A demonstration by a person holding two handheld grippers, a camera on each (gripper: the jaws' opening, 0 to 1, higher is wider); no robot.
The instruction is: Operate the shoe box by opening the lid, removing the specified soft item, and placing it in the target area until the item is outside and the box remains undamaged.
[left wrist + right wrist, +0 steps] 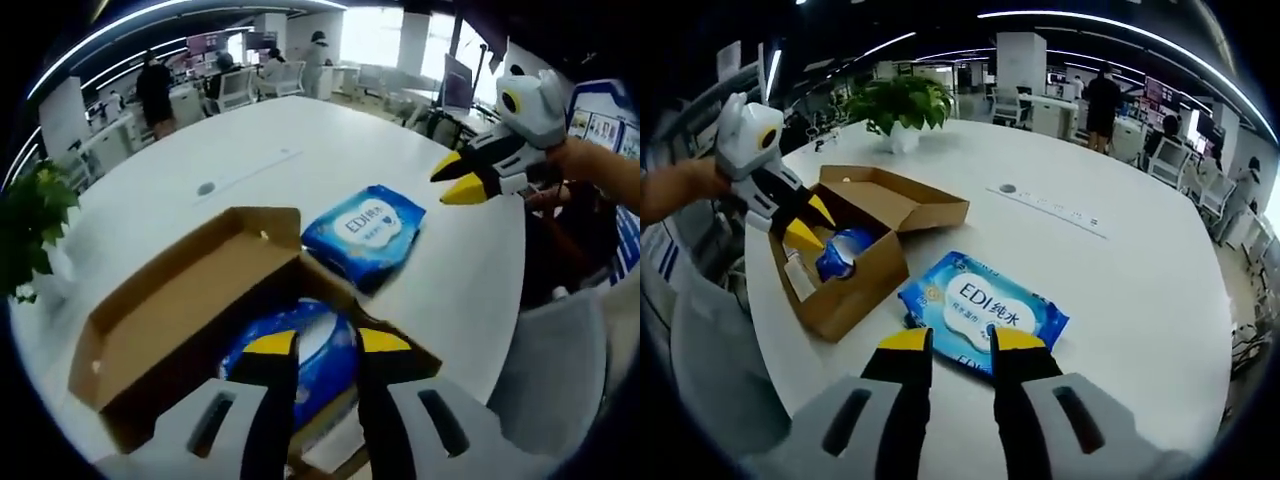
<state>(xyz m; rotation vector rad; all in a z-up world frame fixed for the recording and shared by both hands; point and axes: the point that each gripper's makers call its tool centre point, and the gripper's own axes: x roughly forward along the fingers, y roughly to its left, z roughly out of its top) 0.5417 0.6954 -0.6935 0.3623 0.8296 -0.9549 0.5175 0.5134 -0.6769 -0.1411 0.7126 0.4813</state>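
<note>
Yellow-tipped left tongs (325, 345) rise at the bottom of the left gripper view, their jaws set narrow over a blue packet (300, 365) that lies inside the open shoe box (170, 320); whether the tips actually pinch it cannot be told from here. Its lid is folded back flat on the white desk (200, 170). Just beside the box, on the desk, lies a second blue wipes pack (365, 235), outside and flat. Farther right, the right tongs (470, 175) hang above the desk edge, held by a person's hand (585, 165). A potted plant (30, 220) stands at the left.

Right tongs (960, 342) come up at the bottom of the right gripper view, jaws narrow with a small gap and nothing between them, poised just above the near edge of the wipes pack (985, 310). Left of it sits the shoe box (855, 265) with its lid open and the blue packet (840, 250) inside. The left tongs (805, 225) reach down into the box beside that packet. The potted plant (898, 105) stands beyond the box on the desk (1120, 260).
</note>
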